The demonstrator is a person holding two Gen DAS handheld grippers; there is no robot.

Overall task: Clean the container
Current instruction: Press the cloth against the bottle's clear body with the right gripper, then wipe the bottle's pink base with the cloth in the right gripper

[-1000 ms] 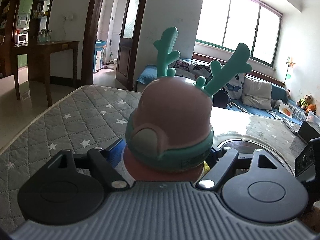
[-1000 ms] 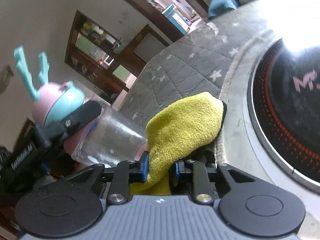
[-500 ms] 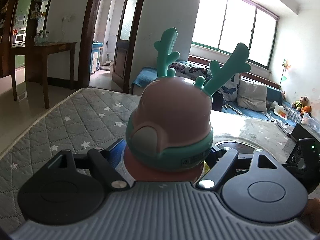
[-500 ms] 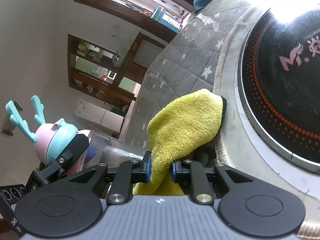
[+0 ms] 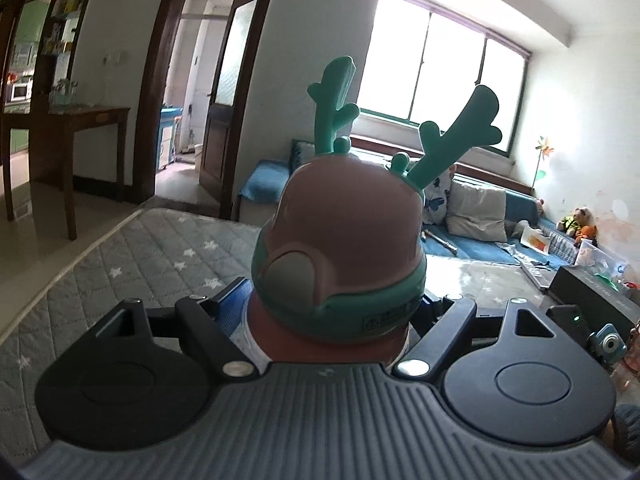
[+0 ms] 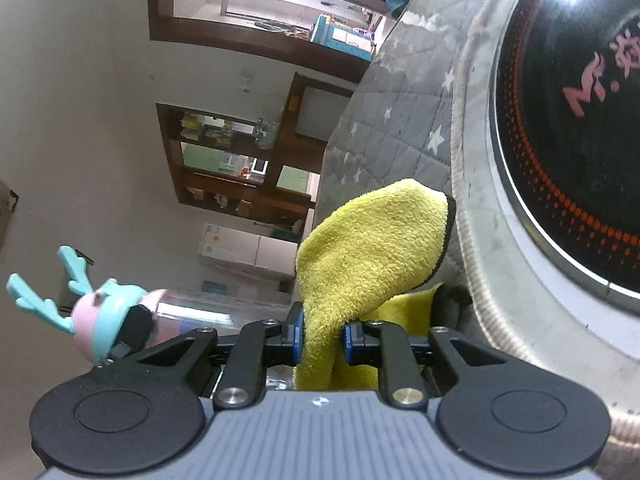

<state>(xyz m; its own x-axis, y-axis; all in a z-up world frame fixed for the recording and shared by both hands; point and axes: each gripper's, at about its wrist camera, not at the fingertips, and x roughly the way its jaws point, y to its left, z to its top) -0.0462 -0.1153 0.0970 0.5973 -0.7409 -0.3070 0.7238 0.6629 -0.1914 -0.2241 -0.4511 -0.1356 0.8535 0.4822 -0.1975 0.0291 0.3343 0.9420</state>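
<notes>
Container: a clear-bodied cup (image 5: 340,264) with a pink domed lid, a teal band around the lid and two teal antlers on top, held above the quilted cloth.
Left gripper: the left gripper (image 5: 332,312) clamps the cup between its jaws, one on each side just under the lid band; the blue pad (image 5: 236,300) on the left side lies against the cup wall.
Cup from the other side: in the right wrist view the cup (image 6: 108,316) sits at the left edge, lying sideways in the picture with its antlers pointing left, and a black jaw of the other tool crosses its neck.
Right gripper: the right gripper (image 6: 322,338) pinches a yellow cloth (image 6: 368,248), its blue pads nearly together with the fabric squeezed between them.
Yellow cloth: a fluffy fold with a dark edge sticks out past the fingertips; a loose part hangs at the near side of the pads.
Surface: a grey quilted cloth with white stars (image 5: 132,256) covers the table under both tools.
Cooktop: a round black induction plate (image 6: 572,128) with a ring of red dots and pink lettering, set in a metal rim, lies right of the yellow cloth.
Far room: a sofa with cushions (image 5: 476,216) under a bright window, a wooden side table (image 5: 68,120) at far left.
</notes>
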